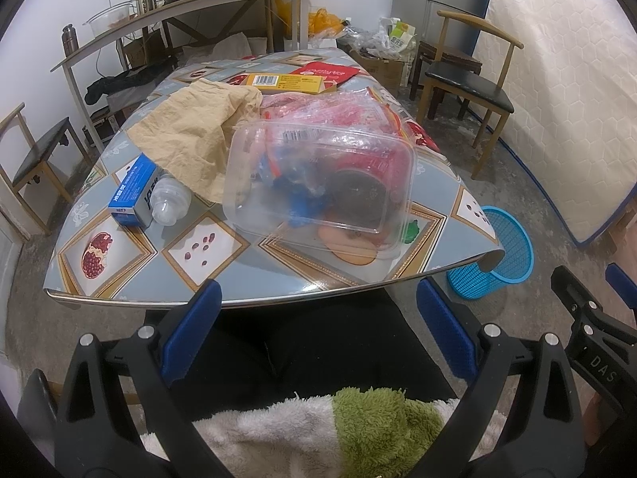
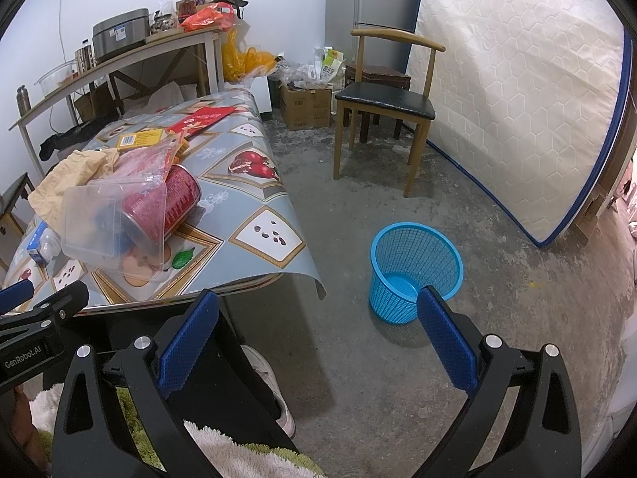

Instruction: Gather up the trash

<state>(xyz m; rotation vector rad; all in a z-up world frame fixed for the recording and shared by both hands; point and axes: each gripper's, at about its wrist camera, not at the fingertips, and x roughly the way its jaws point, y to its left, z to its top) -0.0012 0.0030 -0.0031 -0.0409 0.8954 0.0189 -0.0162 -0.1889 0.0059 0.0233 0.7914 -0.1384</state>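
Blue carton [image 1: 133, 193]: far left of the table [image 1: 247, 279], lying flat and touching the small clear bottle [image 1: 169, 201]. Looks light and stiff; its flat faces would take a pinch well.
Small clear bottle: on its side, half under the paper. Likely slick and ready to roll, so take it across the body.
Crumpled tan paper [image 1: 195, 135]: soft and weightless by the look of it. Pinch a raised fold.
Clear plastic tub [image 1: 318, 183]: tipped over the red can [image 2: 179, 199] and some blue scraps. Thin walls should flex, so the rim is probably the safest hold.
Red can: on its side under a crinkled clear bag [image 1: 338, 115]. Round and hard, could slip.
Left gripper [image 1: 318, 310]: fingers spread wide, empty, short of the table edge.
Blue mesh bin [image 2: 416, 269]: upright on the floor, right of the table, nothing in it.
Right gripper [image 2: 318, 318]: fingers wide apart, touching nothing, above the floor near the bin.
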